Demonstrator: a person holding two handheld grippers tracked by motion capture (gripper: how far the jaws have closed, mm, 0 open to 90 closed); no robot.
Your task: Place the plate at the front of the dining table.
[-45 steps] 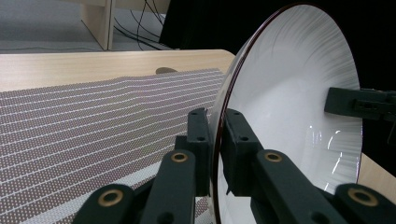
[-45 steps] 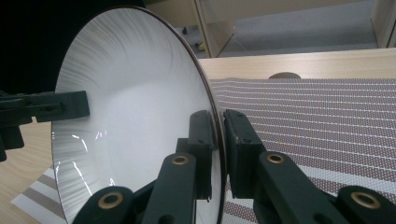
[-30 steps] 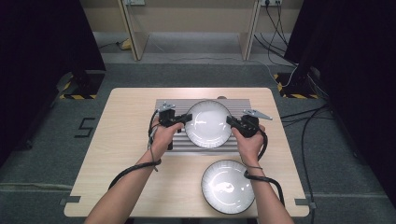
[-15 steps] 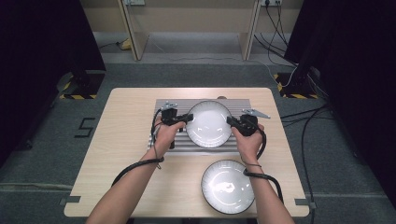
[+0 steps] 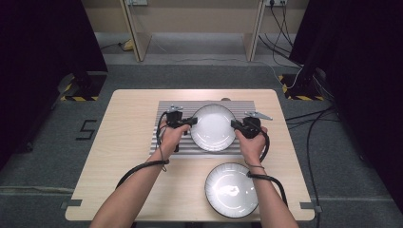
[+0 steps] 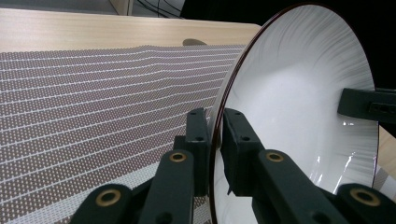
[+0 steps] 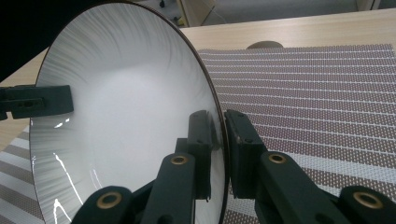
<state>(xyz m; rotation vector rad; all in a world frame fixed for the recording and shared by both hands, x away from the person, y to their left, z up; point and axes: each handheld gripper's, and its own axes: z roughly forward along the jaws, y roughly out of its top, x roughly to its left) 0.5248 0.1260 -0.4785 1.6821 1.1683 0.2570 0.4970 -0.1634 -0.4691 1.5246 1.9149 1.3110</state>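
A white plate with a dark rim (image 5: 213, 127) is held between both grippers over a striped placemat (image 5: 240, 108). My left gripper (image 5: 192, 121) is shut on the plate's left rim, and in the left gripper view its jaws (image 6: 215, 126) pinch the edge of the plate (image 6: 299, 102). My right gripper (image 5: 234, 124) is shut on the opposite rim, and the right gripper view shows its jaws (image 7: 220, 128) clamping the plate (image 7: 126, 112). The plate is tilted above the mat (image 6: 93, 107).
A second white plate (image 5: 231, 190) lies on the wooden table (image 5: 128, 142) near its front edge, right of centre. A small round brown thing (image 5: 225, 99) sits at the mat's far edge. Cables trail from both grippers along the forearms.
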